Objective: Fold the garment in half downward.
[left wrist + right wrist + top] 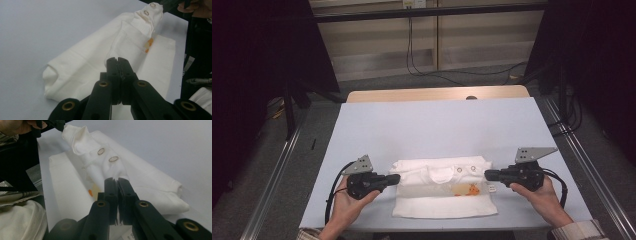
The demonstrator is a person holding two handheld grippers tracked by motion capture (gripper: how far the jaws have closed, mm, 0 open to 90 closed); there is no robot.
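White folded garment [444, 187] on pale blue desk [432, 127], left gripper [395, 178] and right gripper [488, 175] fingers pinched shut on its side edges, nothing blocking.

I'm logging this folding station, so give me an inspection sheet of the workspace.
Surface: pale blue mat on a wooden table.
Job's things: white garment, partly folded, orange print, two snaps.
Clutter: nothing seen.
Grippers: left hand-held gripper shut on the garment's left edge; right hand-held gripper shut on its right edge.
Cables: one trailing from each gripper; black cables hang beyond the table.
Surroundings: grey floor, dark curtains, metal rails.
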